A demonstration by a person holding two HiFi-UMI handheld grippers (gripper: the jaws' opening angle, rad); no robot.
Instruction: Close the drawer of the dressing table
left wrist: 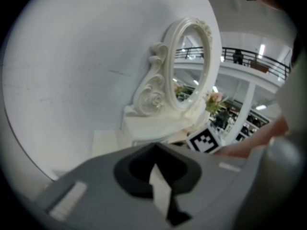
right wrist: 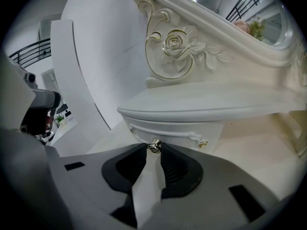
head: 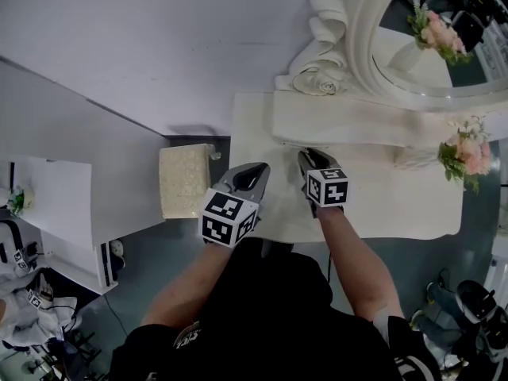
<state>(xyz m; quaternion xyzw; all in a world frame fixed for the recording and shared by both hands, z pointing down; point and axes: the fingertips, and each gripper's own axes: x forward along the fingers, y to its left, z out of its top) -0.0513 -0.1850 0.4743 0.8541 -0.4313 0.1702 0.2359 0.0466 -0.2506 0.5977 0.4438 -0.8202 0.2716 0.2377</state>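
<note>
The white dressing table (head: 381, 205) carries an oval mirror (head: 429, 54) over a raised shelf. Under that shelf sits a small drawer front (right wrist: 177, 131) with a rope trim and a round metal knob (right wrist: 154, 146). My right gripper (right wrist: 154, 150) points at the drawer, its two tips closed on the knob; in the head view the right gripper (head: 308, 156) reaches under the shelf edge. The drawer front lies beneath the shelf lip; how far in it sits cannot be told. My left gripper (head: 258, 168) hovers over the table's left part, jaws together and holding nothing, and is also seen as left gripper (left wrist: 156, 147).
A cream cushioned stool (head: 184, 182) stands left of the table. A white cabinet (head: 63, 205) is further left. A vase of pink flowers (head: 468, 153) stands at the table's right end. The carved rose scroll (right wrist: 175, 44) rises above the shelf.
</note>
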